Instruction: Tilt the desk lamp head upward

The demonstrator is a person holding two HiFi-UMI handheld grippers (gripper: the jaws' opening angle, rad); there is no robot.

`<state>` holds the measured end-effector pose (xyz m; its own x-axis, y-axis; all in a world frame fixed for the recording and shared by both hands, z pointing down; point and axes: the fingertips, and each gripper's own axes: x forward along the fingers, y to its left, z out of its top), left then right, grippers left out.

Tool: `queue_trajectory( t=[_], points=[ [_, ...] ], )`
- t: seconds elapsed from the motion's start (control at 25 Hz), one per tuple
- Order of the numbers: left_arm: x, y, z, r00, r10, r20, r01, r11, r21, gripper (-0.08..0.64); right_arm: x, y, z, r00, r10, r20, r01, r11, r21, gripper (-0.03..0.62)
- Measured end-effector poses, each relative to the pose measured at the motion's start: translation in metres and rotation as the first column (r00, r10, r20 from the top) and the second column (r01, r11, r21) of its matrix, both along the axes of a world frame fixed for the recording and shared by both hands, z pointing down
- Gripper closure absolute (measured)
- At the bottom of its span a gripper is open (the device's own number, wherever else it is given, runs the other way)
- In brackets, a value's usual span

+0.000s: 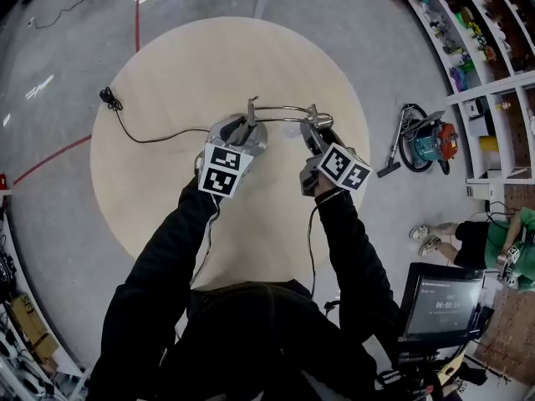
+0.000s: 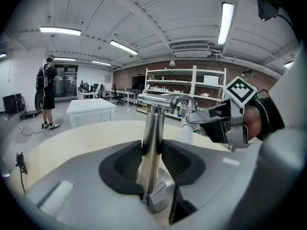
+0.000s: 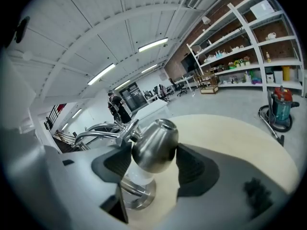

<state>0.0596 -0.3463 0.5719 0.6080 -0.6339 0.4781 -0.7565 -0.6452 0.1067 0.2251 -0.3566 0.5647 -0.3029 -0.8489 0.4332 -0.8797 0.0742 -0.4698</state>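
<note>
Metal: lamp head [image 3: 156, 147] egg-shaped, brushed; stem [image 2: 152, 138] slim, polished

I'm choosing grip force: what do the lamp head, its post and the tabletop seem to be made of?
The lamp head looks like satin-finished metal: soft, blurred reflections. The lamp post: polished metal, sharp streak highlights. The tabletop: pale wood or laminate, matte; grain unclear.

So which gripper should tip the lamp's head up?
Probably the right gripper: its jaws are closed on the lamp head. The left gripper clamps the upright post, likely steadying the lamp.
</note>
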Motion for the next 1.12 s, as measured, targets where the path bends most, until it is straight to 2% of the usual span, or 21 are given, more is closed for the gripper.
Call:
queue_trajectory(
  t=[0.24,0.64,0.84,1.12],
  points=[
    [-0.008,0.009,-0.002,1.000,-0.010,0.006,0.010,1.000,0.000,0.425,-0.006,0.008,-0.023,0.998,-0.018,-0.059,0.019,0.999,0.029,0.285],
    [0.001,0.005,0.005,1.000,0.003,0.018,-0.003,1.000,-0.008,0.425,0.004,0.004,-0.037,0.988,-0.030,-0.150,0.039,0.998,0.054,0.286],
    [0.000,0.000,0.013,1.000,-0.007,0.020,0.007,1.000,-0.011,0.425,0.005,-0.002,-0.053,0.964,-0.045,-0.260,0.064,0.996,0.063,0.285],
    [0.009,-0.006,0.021,0.999,0.017,0.048,-0.017,1.000,-0.019,0.425,0.010,-0.009,-0.076,0.914,-0.066,-0.400,0.106,0.991,0.078,0.287]
  ],
)
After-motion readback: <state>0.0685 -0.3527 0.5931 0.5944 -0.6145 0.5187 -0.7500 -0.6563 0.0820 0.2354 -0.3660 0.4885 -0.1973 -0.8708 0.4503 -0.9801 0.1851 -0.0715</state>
